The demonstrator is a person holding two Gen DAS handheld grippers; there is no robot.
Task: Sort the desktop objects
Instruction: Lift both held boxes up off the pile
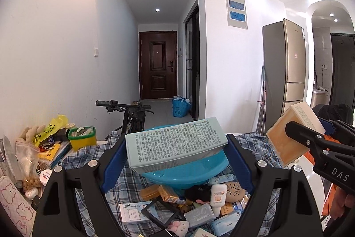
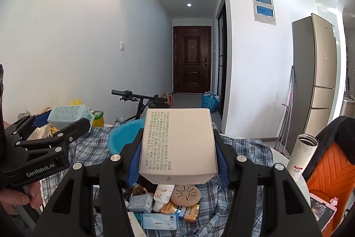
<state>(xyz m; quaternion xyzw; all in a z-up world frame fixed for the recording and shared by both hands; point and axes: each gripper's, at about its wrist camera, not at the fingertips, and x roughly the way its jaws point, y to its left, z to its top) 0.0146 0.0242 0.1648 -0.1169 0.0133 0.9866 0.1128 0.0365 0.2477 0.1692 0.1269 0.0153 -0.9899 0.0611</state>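
Desktop objects are lying in a heap on the plaid cloth [image 2: 93, 148] covering the counter, nearest the cameras: a blue tissue pack [image 2: 159, 221], a gold box [image 2: 188, 212], a small white bottle [image 2: 163, 193], a round tan disc [image 2: 186, 192], a black frame [image 1: 158, 212] and a pink plush toy [image 1: 178, 226]. Above this pile the left tongs [image 1: 175, 154] are gripping a pale green box [image 1: 177, 143] crosswise, its blue pads pressing on both ends, jaws standing wide. The right tongs [image 2: 177, 152] are clamping a cream box [image 2: 178, 141] between their pads, jaws about half apart, lifted clear of the heap. A person's hand [image 2: 15, 201] is holding the left handle. Behind the boxes a blue basin [image 1: 188, 172] is sitting on the cloth. Farther left, a yellow tub with a green rim [image 1: 83, 138] is standing near snack bags [image 1: 27, 161]; to the right a white flask [image 2: 302, 157] is standing upright. Beyond, a scooter [image 1: 131, 112] is leaning near the hallway door [image 1: 158, 64].
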